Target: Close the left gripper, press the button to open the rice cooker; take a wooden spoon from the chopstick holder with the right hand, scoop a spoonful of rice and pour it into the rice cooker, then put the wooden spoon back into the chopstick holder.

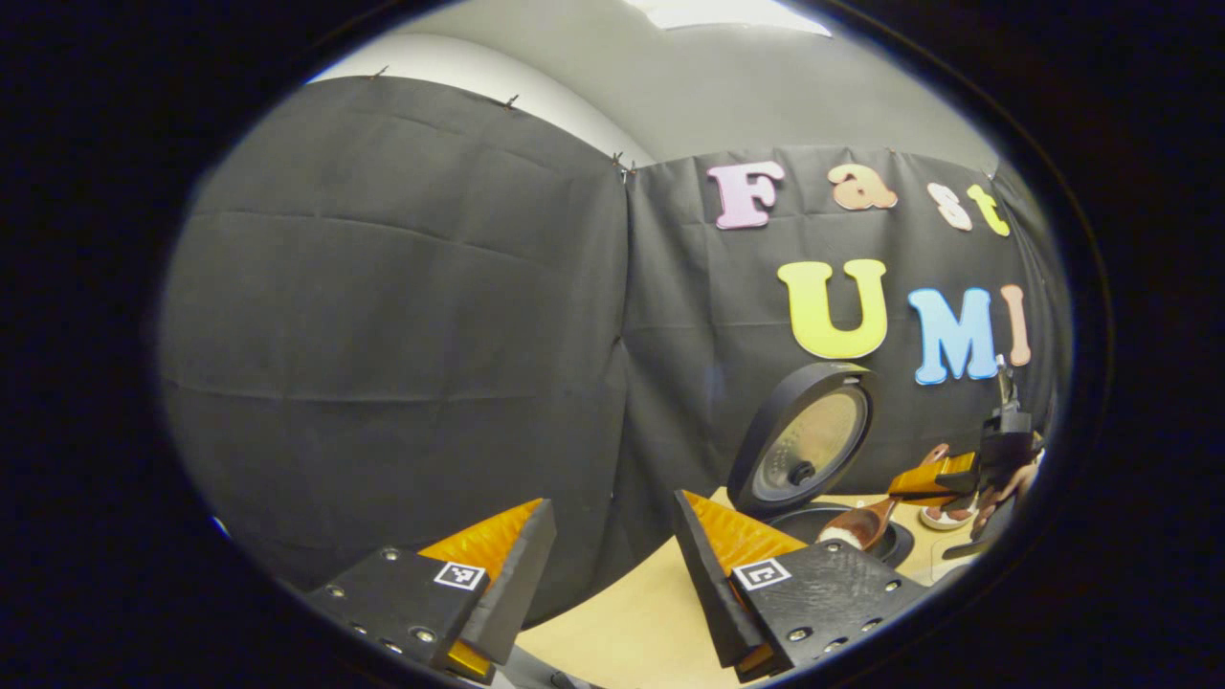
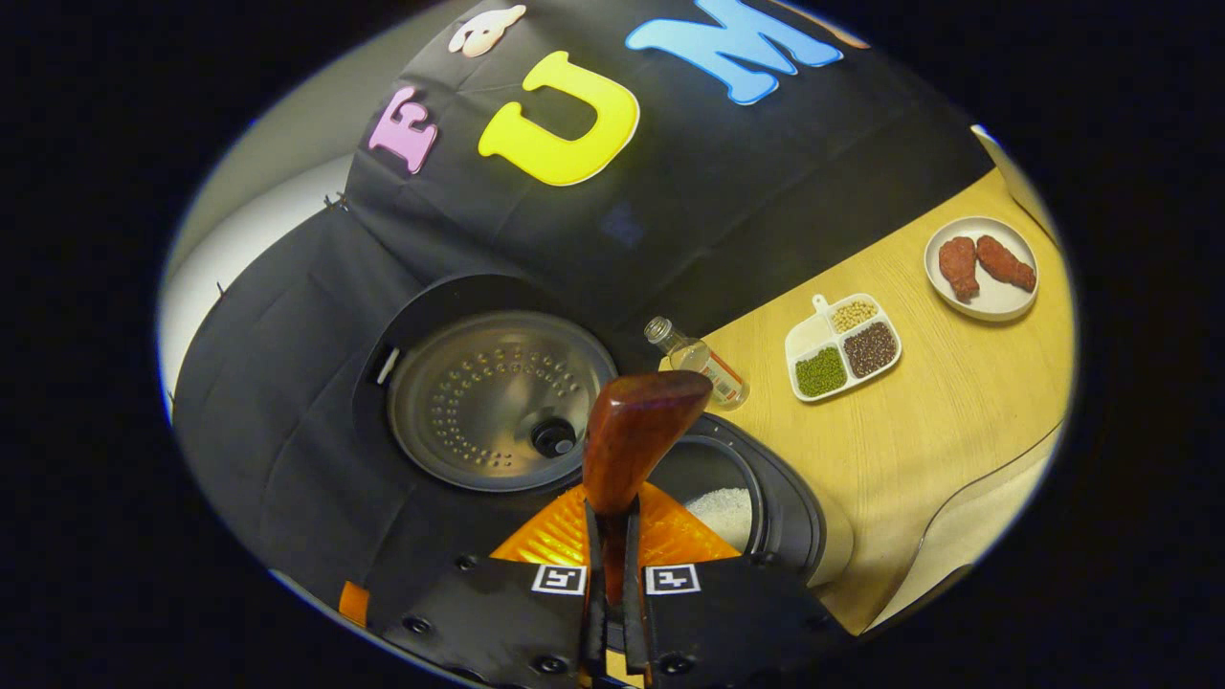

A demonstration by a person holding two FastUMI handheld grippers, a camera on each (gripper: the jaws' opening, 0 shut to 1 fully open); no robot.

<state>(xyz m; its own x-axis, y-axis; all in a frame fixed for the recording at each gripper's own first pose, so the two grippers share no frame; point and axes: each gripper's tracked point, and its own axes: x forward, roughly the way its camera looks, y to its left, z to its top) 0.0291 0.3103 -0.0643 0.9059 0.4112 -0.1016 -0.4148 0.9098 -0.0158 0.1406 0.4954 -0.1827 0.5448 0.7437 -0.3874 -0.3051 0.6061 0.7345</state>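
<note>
Right gripper [image 2: 612, 565] has its two fingers pressed together on the handle of the wooden spoon [image 2: 632, 435], with no gap at either side of the shaft. In the right gripper view, the spoon's long axis runs straight forward from the fingers, and its bowl end stands just ahead of them, over the near rim of the rice cooker [image 2: 780, 512]. The cooker is open: its lid [image 2: 498, 397] is tipped back beyond and to the left of the spoon, inner plate facing the camera. White rice [image 2: 723, 512] lies inside the pot, just right of the spoon shaft and below the bowl.

In the left gripper view the spoon [image 1: 861, 522] hangs over the pot opening, bowl tilted down; whether rice remains in it cannot be told.

Left gripper [image 1: 612, 560] is wide open and holds nothing. It is well apart from the cooker, so the right hand is the nearer one.

Judgement: the pour appears done or nearly done. The remaining step is returning the spoon to the chopstick holder. Beyond the pot to the right stand a small bottle [image 2: 697, 362], a divided dish of beans [image 2: 844, 346] and a plate [image 2: 986, 297].
</note>
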